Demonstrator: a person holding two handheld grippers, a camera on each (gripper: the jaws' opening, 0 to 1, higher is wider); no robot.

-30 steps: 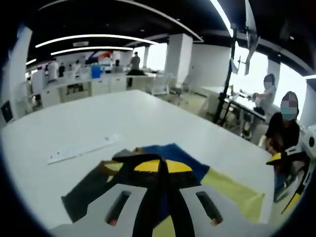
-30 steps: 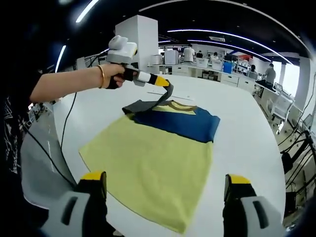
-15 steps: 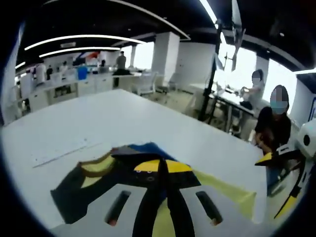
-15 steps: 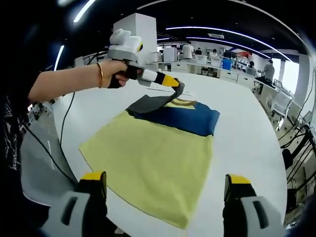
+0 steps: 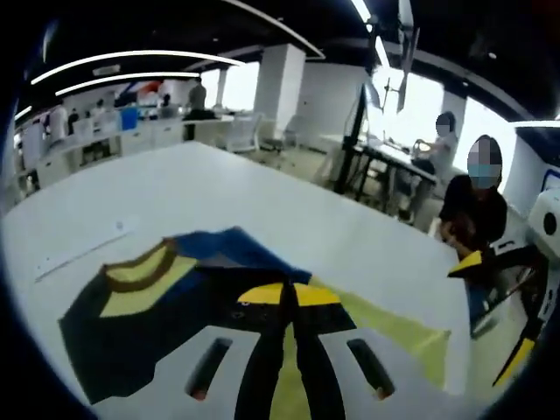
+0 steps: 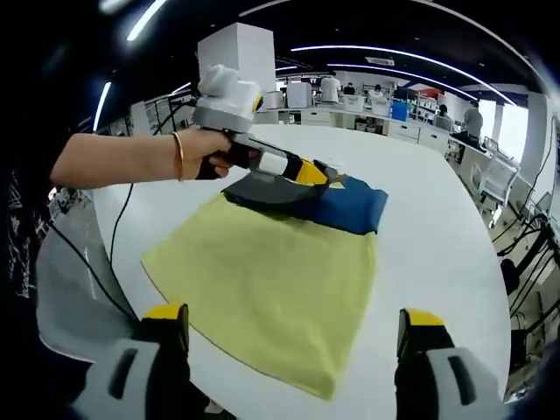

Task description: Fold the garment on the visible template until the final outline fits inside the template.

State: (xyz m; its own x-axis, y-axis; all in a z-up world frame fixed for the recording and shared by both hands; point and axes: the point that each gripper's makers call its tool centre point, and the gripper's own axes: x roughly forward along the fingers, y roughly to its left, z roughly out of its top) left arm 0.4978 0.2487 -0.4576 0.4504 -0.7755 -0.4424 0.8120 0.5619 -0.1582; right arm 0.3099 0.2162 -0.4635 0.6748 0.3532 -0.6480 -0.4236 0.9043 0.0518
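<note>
- One soft yellow-and-navy garment (image 6: 280, 280) lies flat on a smooth white table (image 6: 437, 245).
- Left gripper (image 6: 311, 172) pinches the garment's dark grey sleeve (image 6: 262, 188).
- Right gripper (image 6: 293, 354) hovers, jaws spread apart.

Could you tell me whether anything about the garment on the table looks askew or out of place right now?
Nothing damaged or spilled. The garment lies flat on the table, except its dark sleeve, which the left gripper holds folded over the blue top mid-fold.
</note>
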